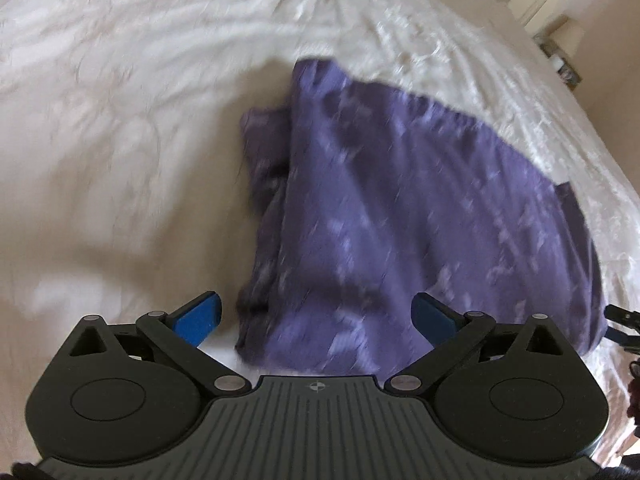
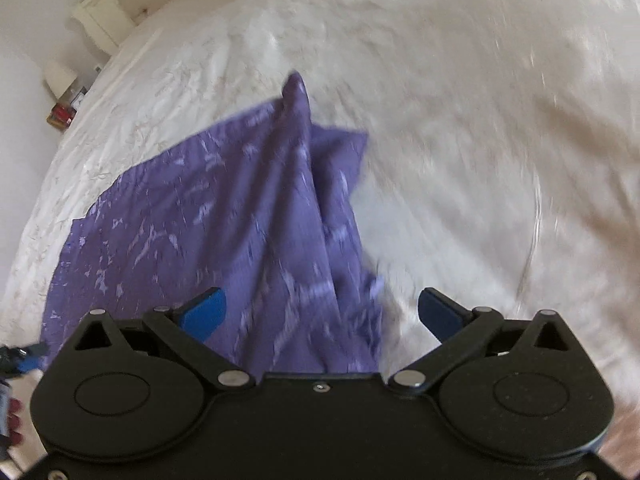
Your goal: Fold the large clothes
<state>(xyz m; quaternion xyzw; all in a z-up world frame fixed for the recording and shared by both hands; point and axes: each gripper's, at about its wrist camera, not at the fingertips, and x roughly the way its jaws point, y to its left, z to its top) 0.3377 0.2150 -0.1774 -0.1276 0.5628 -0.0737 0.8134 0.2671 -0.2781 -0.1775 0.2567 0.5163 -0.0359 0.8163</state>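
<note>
Nearest in each wrist view is a hand-held gripper, two in all. The left hand-held gripper (image 1: 316, 316) has its blue pads spread as wide as they go, with nothing pinched between them; it hangs above the near edge of the purple garment (image 1: 400, 216). The right hand-held gripper (image 2: 322, 312) is just as wide apart and equally empty, the cloth's right border passing beneath it without touching either pad.

There is one garment, purple with a pale scattered print, lying on the white bed (image 1: 120, 120) just beyond the grippers. It seems to be partly folded: the cloth lies doubled, with layers bunched along its left edge in the left view and a raised ridge running away from the camera in the right view. My judgement is that at least one fold is made and released, while the ridge still wants flattening and a further fold looks needed for a compact bundle.

Farther off, one cream tufted headboard (image 2: 120, 4) stands beyond the bed.
</note>
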